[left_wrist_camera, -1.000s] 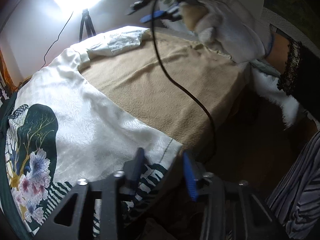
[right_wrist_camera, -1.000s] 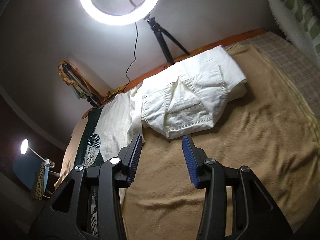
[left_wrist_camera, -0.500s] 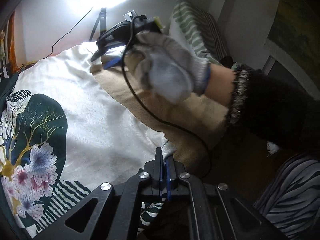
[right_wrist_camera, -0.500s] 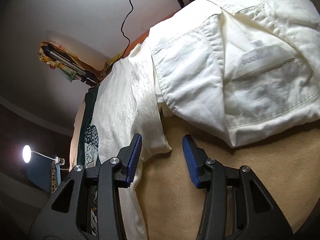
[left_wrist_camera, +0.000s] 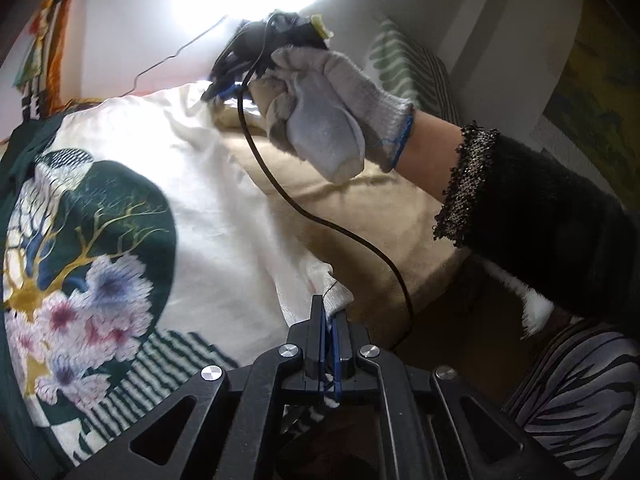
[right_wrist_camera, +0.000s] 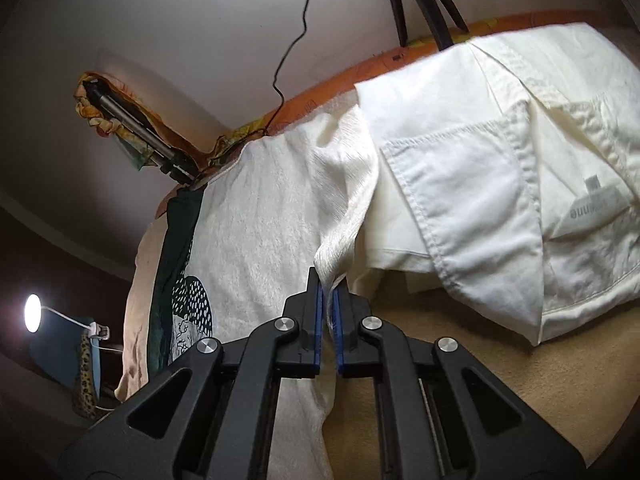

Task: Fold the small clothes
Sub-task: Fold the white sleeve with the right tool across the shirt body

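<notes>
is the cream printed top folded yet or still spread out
Spread out, not folded: the printed top lies flat on the tan blanket, both grippers shut on corners of one edge.

The left gripper [left_wrist_camera: 328, 320] points downward with its jaws pinched tight on a cloth edge. The right gripper [right_wrist_camera: 327, 300] is likewise clamped on cloth, angled down. In the left wrist view, the gloved right hand [left_wrist_camera: 324, 120] grips its handle, dark sleeve [left_wrist_camera: 532, 216] behind.
</notes>
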